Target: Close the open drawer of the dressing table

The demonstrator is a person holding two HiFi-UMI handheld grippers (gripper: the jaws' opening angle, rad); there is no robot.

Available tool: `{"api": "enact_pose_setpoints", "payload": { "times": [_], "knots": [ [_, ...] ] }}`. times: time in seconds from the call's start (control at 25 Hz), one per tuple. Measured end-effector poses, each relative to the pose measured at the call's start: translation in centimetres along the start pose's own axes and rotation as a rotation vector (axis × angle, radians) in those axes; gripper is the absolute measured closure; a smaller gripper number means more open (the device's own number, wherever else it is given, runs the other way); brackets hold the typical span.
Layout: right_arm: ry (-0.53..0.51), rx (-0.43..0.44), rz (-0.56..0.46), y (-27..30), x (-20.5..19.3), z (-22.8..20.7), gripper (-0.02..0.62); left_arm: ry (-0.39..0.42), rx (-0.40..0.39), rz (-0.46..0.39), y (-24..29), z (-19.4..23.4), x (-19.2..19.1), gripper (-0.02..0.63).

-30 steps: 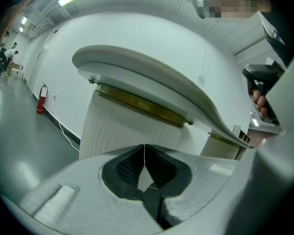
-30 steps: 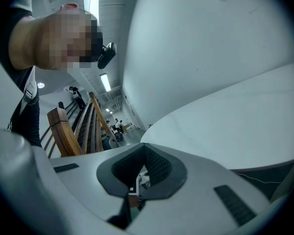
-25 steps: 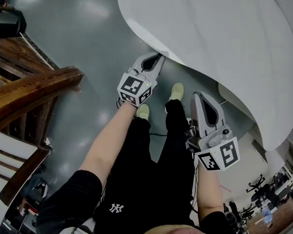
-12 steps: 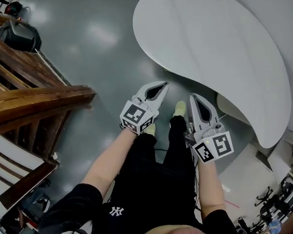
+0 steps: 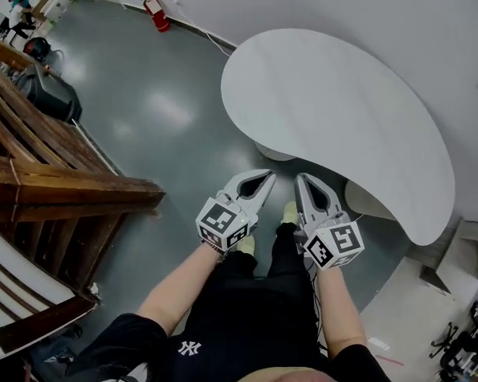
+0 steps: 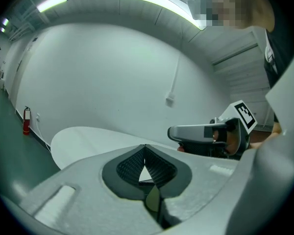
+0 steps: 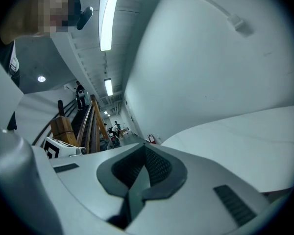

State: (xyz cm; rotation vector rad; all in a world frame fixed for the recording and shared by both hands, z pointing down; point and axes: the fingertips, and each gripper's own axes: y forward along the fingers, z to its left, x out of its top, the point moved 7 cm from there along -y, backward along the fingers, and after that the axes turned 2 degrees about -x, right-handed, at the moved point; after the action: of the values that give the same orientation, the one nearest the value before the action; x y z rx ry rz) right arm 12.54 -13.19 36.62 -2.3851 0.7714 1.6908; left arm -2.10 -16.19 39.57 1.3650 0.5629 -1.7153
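Shoes point(image 5: 290, 210): pale pair on the floor point(image 5: 167, 118), directly below both sets of jaws.

Left gripper point(image 5: 259, 185): jaws pressed together at the tips and holding nothing. Its own view shows only a small gap behind the meeting pads point(image 6: 132, 166). It hangs in the air, touching nothing.

Right gripper point(image 5: 307, 188): just beside the left and roughly level with it. The jaws are closed on each other and empty, with the tips point(image 7: 144, 149) aimed up over the tabletop.

Table point(image 5: 334, 102): white, with a kidney-shaped top. Its near rim lies just beyond both jaw tips and stands apart from them.

Drawer point(image 5: 365, 200): a rounded white body under the top's rim, just right of the right jaws, judged to be the drawer. Whether it stands open cannot be told, and neither gripper view shows it.

Stair point(image 5: 64, 185): brown timber, well left of the left jaws.

Wall point(image 5: 366, 6): white, behind the table.

Extinguisher point(image 5: 155, 13): red, at the foot of the wall, far ahead and left of the jaws.

Risks, as judged:
- The drawer front sits below both jaws' line of sight, so a blind push may land on the top's rim instead.
- Closed tips on a smooth curved face may skid off.
- A one-sided push may skew the drawer and jam it short of shut.
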Motion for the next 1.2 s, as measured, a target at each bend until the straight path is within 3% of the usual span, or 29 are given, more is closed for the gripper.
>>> {"api": "enact_pose_setpoints", "payload": {
  "times": [0.56,1.2],
  "knots": [
    [-0.097,0.01,-0.112,-3.8,7.3,3.1,0.581,0.06,0.013,-0.055,-2.5,-5.6,8.2,0.597],
    [-0.169,-0.004,-0.176,-4.9,10.6,5.8,0.581,0.097,-0.023,-0.114,-3.6,-7.9,12.9,0.597]
  ]
}}
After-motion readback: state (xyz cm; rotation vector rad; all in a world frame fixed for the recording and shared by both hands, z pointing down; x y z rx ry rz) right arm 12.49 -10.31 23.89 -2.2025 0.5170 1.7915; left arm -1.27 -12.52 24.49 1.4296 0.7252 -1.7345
